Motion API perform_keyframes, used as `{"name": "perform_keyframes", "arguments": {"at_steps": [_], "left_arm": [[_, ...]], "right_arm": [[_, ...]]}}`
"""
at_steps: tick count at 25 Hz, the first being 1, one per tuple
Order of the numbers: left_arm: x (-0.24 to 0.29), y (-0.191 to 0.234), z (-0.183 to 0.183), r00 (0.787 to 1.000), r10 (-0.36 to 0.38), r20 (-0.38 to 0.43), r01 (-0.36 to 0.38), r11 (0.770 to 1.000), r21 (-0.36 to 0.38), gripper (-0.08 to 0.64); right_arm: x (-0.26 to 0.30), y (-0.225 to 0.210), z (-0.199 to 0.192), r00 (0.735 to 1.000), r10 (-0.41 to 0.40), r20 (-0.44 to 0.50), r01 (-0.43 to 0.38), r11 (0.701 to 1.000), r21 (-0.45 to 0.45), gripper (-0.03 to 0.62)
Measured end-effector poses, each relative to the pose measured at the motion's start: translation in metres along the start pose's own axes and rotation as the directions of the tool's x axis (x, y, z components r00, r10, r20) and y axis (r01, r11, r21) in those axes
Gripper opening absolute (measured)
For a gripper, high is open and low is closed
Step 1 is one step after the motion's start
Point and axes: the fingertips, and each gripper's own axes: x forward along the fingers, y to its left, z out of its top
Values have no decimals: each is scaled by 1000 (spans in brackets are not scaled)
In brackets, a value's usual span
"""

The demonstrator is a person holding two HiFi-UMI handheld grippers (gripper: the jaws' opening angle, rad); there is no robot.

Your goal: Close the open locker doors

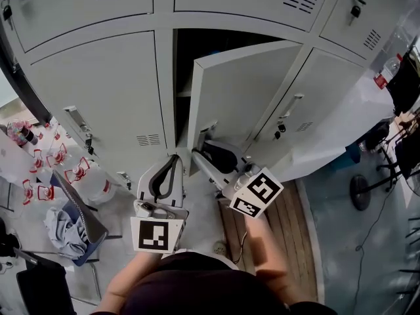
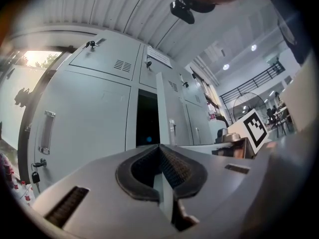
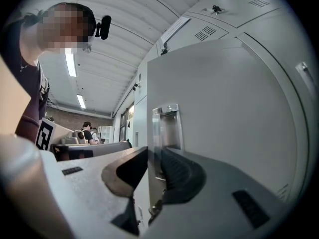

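Pinching free edge of open locker door [image 1: 246,90]: right gripper [image 3: 152,151] has one jaw on each face, pads against metal, right at recessed handle [image 3: 167,126]. Door sits in middle column, lower row of locker bank [image 1: 98,84], swung partway out, with dark compartment [image 1: 197,44] visible behind it. Left gripper [image 1: 175,158] just beside the right one, near post left of opening, jaws pressed together, nothing between. Can't tell if it touches post. Neighbouring doors closed.
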Motion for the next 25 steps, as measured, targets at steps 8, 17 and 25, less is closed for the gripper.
{"name": "perform_keyframes", "arguments": {"at_steps": [8, 17, 25], "left_arm": [[7, 22, -3, 998, -59, 4, 59, 998, -13, 2], [10, 36, -10, 994, -105, 4, 105, 994, -33, 2], [14, 46, -11, 992, -126, 12, 127, 991, -41, 2]], "right_arm": [[18, -10, -2, 997, -72, 13, 72, 997, -1, 83], [30, -18, -3, 991, -132, 21, 132, 991, 8, 80], [38, -25, -4, 985, -169, 22, 169, 985, 14, 74]]}}
